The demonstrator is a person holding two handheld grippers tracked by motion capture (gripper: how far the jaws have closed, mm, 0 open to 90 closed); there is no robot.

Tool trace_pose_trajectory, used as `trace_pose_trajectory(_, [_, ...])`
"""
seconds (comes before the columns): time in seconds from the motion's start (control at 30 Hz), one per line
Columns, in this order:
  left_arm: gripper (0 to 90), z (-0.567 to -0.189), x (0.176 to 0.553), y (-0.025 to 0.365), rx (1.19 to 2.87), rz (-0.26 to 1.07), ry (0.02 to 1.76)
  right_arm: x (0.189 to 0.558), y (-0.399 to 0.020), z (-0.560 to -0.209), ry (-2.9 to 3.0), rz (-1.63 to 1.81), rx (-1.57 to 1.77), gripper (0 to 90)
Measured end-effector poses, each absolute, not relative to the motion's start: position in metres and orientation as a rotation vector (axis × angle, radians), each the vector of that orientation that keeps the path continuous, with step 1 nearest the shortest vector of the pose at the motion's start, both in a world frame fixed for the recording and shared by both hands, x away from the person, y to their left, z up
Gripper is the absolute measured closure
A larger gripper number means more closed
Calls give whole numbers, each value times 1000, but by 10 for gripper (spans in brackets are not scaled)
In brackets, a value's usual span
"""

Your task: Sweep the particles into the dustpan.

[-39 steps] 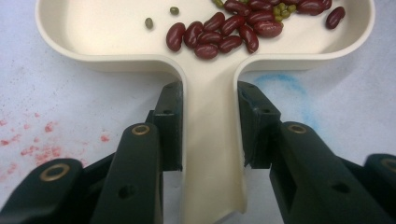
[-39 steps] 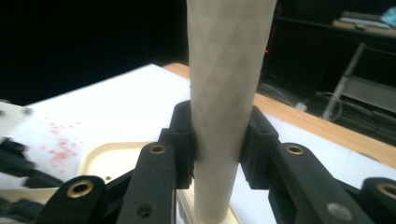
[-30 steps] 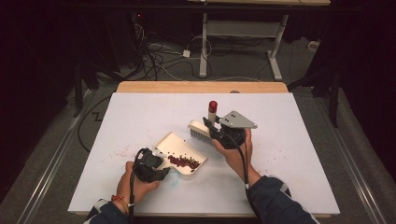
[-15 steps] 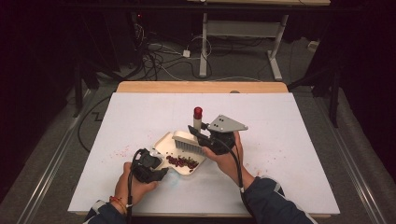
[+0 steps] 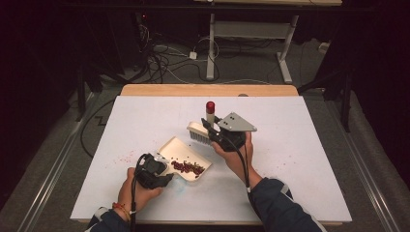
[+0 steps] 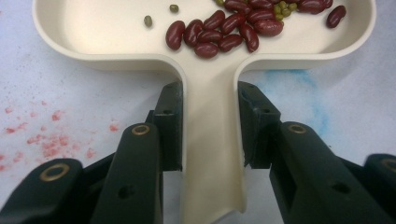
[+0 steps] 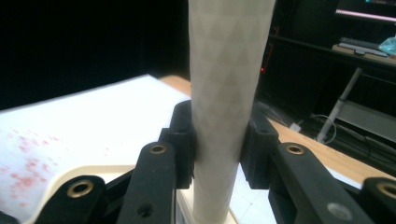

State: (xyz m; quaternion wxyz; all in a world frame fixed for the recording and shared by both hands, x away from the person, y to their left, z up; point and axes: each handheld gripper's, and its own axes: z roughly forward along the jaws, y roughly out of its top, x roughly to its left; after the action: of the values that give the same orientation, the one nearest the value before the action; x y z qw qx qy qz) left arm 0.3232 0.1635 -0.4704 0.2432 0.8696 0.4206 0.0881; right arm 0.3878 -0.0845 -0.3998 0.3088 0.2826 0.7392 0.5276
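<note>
On the counter (image 5: 300, 145), left gripper (image 6: 208, 126) clamps the dustpan (image 6: 93, 32) handle, right gripper (image 7: 217, 140) grasps the brush (image 5: 199, 131) handle at its far rim; kidney beans (image 6: 219, 30) gathered, sweeping apparently near done.

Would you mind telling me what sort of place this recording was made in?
Probably a lab or workshop: a white-covered table in a dark room, loose cables on the floor behind it, and a desk frame beyond.
</note>
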Motion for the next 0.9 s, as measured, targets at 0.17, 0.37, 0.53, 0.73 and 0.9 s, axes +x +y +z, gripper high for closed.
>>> trace_pose_trajectory(0.17, [641, -471, 325, 167, 2366, 234, 1160, 393, -73, -410, 1999, 1357, 727, 699])
trace_pose_trajectory(0.37, [641, -470, 325, 170, 2360, 240, 1165, 377, -68, -405, 2109, 1423, 699, 699])
trace_pose_trajectory(0.53, [641, -470, 325, 170, 2362, 244, 1166, 369, -75, -395, 2123, 1483, 692, 700])
trace_pose_trajectory(0.73, [641, -470, 327, 171, 2362, 246, 1163, 366, -87, -388, 2079, 1438, 684, 700])
trace_pose_trajectory(0.9, [641, -469, 326, 170, 2357, 256, 1166, 369, -90, -389, 2010, 1405, 686, 699])
